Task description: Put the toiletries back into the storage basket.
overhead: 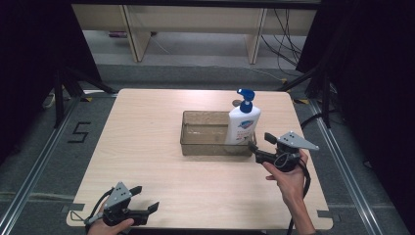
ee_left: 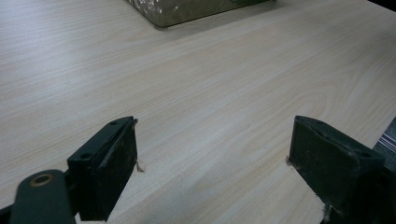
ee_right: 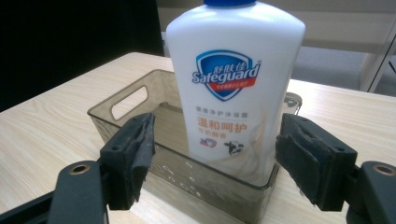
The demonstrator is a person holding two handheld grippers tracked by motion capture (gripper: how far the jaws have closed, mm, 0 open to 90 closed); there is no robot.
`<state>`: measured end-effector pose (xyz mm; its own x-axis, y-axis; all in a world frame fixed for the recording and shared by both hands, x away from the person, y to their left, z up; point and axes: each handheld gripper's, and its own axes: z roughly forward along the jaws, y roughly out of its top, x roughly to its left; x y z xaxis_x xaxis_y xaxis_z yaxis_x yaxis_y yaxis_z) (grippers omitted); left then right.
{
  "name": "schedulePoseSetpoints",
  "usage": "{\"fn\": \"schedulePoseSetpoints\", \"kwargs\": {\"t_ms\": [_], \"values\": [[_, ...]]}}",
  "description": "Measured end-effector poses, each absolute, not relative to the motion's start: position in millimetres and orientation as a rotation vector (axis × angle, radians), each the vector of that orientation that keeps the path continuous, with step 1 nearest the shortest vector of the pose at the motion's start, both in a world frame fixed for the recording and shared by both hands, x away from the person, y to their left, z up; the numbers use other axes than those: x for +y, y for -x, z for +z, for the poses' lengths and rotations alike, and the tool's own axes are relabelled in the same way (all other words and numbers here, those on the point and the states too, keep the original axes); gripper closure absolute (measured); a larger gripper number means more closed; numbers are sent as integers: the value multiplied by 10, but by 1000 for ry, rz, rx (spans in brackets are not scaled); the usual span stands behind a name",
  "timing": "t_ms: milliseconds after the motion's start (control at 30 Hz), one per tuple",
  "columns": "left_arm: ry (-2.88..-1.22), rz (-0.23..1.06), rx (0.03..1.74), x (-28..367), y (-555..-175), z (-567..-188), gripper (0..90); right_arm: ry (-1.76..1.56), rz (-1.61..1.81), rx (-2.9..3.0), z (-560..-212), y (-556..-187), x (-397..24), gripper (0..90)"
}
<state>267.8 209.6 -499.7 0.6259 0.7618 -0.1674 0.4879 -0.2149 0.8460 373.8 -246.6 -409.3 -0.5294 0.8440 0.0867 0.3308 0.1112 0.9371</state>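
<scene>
A white Safeguard bottle (overhead: 242, 123) with a blue pump stands upright in the right end of a smoky clear plastic bin (overhead: 205, 134) at the table's middle. My right gripper (overhead: 260, 142) is open just in front of the bin's right end and touches nothing. In the right gripper view its jaws (ee_right: 217, 135) stand on either side of the bottle (ee_right: 233, 56), short of the bin wall (ee_right: 121, 100). My left gripper (overhead: 145, 198) rests open near the table's front left edge, and in its own view it (ee_left: 215, 140) holds nothing over bare wood, with the bin's corner (ee_left: 187, 11) far ahead.
The light wooden table (overhead: 147, 147) has bare room left of and in front of the bin. A small round object (overhead: 237, 103) lies behind the bottle. Dark stands and cables flank the table, and a "5" mark (overhead: 79, 132) is on the floor at left.
</scene>
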Motion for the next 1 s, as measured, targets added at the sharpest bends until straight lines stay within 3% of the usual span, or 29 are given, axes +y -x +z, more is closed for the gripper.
{"fn": "schedulePoseSetpoints", "kwargs": {"t_ms": [667,1000], "values": [[-1869,361,1012,2096,-2674,-4986,148,-1129,1464,1950,-4180,-3553,-2388,248],[-1861,363,1003,2092,-2695,-4992,148,-1141,1492,1957,-4246,-3487,-2366,170]]}}
